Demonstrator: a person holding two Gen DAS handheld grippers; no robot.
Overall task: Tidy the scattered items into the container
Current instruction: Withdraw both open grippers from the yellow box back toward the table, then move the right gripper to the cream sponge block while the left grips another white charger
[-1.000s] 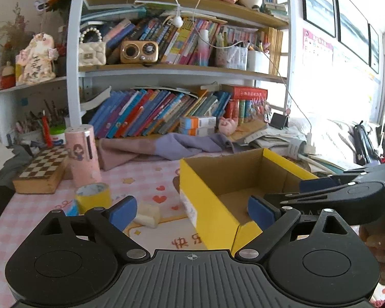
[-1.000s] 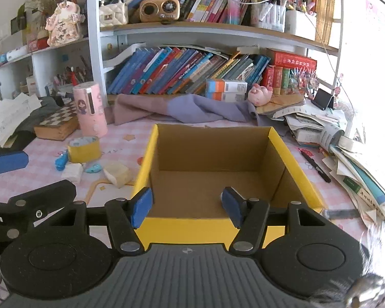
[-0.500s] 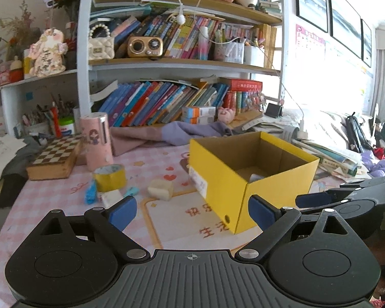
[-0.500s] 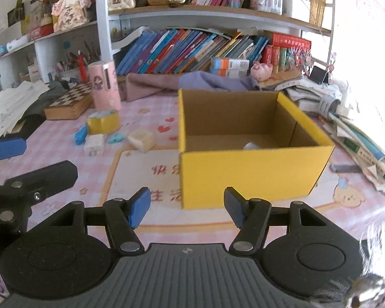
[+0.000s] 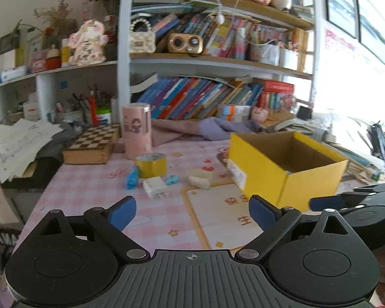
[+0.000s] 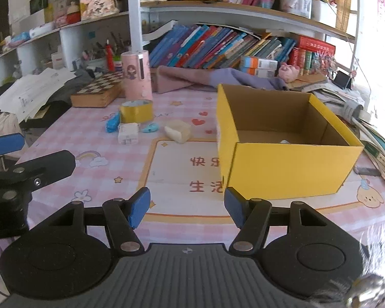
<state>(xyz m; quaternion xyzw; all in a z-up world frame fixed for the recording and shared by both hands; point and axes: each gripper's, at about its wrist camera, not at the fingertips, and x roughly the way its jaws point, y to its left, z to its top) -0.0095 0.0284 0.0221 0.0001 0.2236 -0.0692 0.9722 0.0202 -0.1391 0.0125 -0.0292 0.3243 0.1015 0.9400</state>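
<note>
Both your grippers, left [image 5: 192, 211] and right [image 6: 186, 206], hang empty, fingers apart, the right's widening. The yellow box [image 6: 290, 164] sits toward the desk's right edge; next, reach the white block [image 6: 178, 131] beside it.

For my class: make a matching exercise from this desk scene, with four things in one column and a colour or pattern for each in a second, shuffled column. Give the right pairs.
Things:
1. box
2. cylinder
3. board
4. gripper pads

Colours or patterns:
A. pink
B. blue
C. yellow outside, brown inside
D. checkered

Pairs: 1-C, 2-A, 3-D, 4-B
</note>
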